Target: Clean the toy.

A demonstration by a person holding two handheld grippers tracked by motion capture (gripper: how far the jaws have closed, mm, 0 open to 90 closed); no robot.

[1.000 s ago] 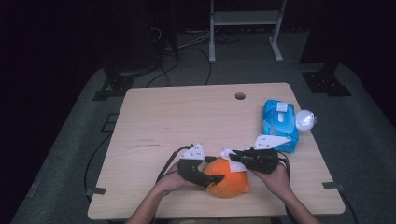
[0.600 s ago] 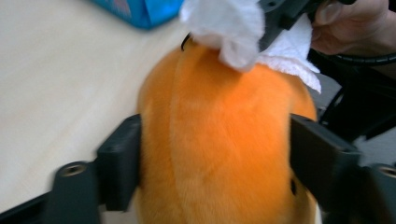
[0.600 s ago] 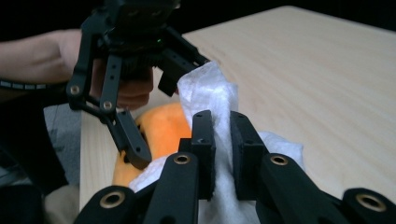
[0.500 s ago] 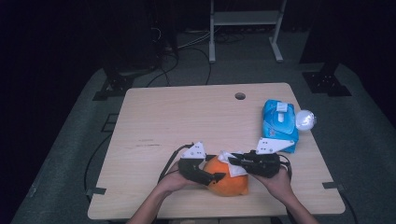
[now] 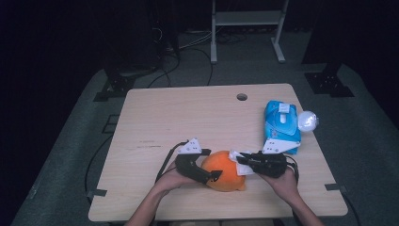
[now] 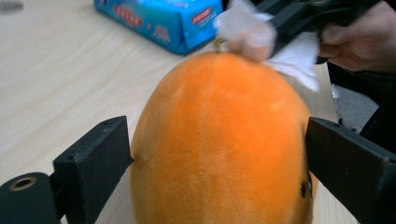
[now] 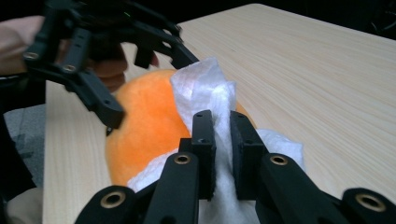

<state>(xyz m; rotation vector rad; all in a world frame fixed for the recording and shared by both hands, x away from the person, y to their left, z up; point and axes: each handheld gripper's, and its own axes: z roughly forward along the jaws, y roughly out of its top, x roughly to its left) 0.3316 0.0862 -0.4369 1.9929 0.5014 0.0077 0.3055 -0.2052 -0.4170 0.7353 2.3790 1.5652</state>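
Observation:
An orange plush toy [image 5: 225,170] lies near the table's front edge. My left gripper [image 5: 211,168] straddles it from the left. In the left gripper view its jaws [image 6: 215,161] flank the toy [image 6: 224,107] and have just been opening. The pads [image 6: 100,154] rest at the toy's sides without denting it. My right gripper [image 5: 239,160] comes in from the right, shut on a white tissue [image 7: 205,88]. The right gripper's jaws [image 7: 223,135] hold the tissue against the top end of the toy [image 7: 144,130].
A blue pack of wipes [image 5: 281,123] lies at the table's right side, close behind the right hand, with a small white round object [image 5: 307,121] beside it. Bare wooden tabletop [image 5: 188,117] stretches to the left and back. A round hole [image 5: 242,97] sits near the far edge.
Both hands stay at the orange toy, with no clear shift in the high view.

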